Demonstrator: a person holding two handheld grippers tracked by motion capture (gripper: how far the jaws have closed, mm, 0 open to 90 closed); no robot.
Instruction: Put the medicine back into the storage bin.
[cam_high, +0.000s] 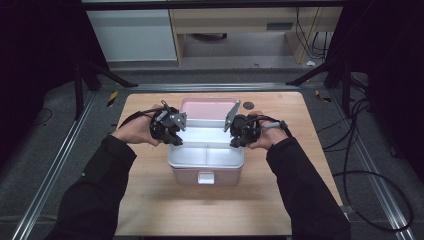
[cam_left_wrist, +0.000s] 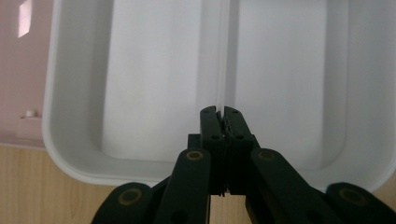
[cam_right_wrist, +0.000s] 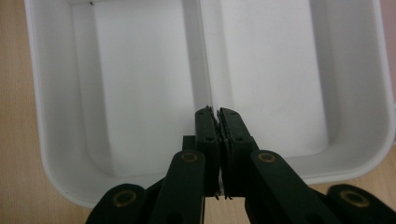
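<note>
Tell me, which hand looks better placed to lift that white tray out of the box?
Neither clearly. The left gripper and right gripper, both shut, sit at opposite ends of the white tray, in line with its divider. A two-handed lift looks likeliest.

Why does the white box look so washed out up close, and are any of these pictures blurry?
High view: dark surroundings, the wooden table evenly lit, slightly soft overall. Left gripper view: the white tray is overexposed, its divider faint; a bright glare patch sits on the pink lid. Right gripper view: the tray is similarly pale, with soft shadows along its walls; the black jaws stay sharp.
</note>
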